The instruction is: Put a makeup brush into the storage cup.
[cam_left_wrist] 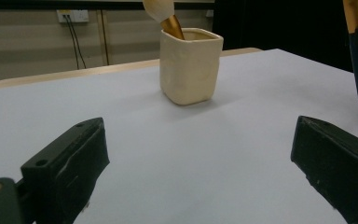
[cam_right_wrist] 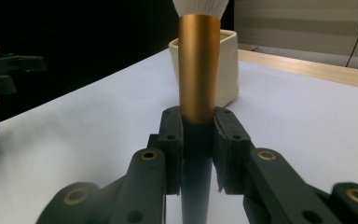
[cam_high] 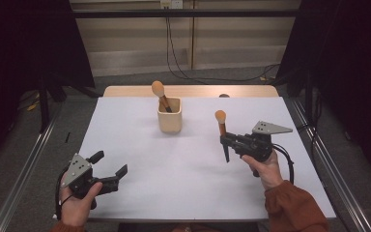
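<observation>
One makeup brush [cam_high: 221, 126], pinched upright in the right gripper [cam_high: 225, 140] fingers above the surface [cam_high: 174, 164], required vertical lowering into the cup [cam_high: 169, 118]; left gripper [cam_high: 110, 170] fingers stood spread.

The high view looks down on the table [cam_high: 140, 183] from the person's side. Both gripper views sit low and close, facing the cream cup [cam_high: 169, 116], shared by all three.

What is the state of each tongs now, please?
Left tongs: open, holding nothing.
Right tongs: closed on the makeup brush, held upright above the table.
</observation>
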A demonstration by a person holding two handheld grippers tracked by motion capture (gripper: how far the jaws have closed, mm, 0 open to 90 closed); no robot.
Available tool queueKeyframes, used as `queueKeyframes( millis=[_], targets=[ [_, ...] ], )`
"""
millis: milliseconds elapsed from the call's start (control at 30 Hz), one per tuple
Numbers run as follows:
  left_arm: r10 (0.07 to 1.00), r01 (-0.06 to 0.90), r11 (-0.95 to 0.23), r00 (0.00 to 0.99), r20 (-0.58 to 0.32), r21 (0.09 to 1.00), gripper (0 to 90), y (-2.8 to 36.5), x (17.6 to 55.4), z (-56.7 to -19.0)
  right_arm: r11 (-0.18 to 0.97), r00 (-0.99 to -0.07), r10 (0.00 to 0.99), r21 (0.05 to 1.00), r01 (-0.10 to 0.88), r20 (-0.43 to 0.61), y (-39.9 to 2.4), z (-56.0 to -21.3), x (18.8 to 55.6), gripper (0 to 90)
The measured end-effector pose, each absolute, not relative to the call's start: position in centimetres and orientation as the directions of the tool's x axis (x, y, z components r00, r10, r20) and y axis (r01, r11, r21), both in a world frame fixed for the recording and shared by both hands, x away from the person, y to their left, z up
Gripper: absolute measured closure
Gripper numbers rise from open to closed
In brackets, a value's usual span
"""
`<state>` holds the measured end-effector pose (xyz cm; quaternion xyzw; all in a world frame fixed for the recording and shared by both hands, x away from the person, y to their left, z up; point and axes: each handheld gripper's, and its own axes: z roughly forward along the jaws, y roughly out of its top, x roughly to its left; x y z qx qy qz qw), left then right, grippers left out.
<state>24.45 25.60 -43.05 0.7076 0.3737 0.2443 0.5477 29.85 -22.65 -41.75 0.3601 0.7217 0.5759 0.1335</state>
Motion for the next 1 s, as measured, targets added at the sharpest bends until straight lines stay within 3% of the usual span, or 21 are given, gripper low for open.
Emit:
queueKeyframes(
  millis=[1000],
  targets=[
    [0.748,0.256,-0.132,0.659,-0.073,0.958,3.2,22.9,24.7,-42.3,0.129,-0.798,0.559,0.927,0.352,0.225,-17.8,-42.3,28.8,75.1]
  ],
)
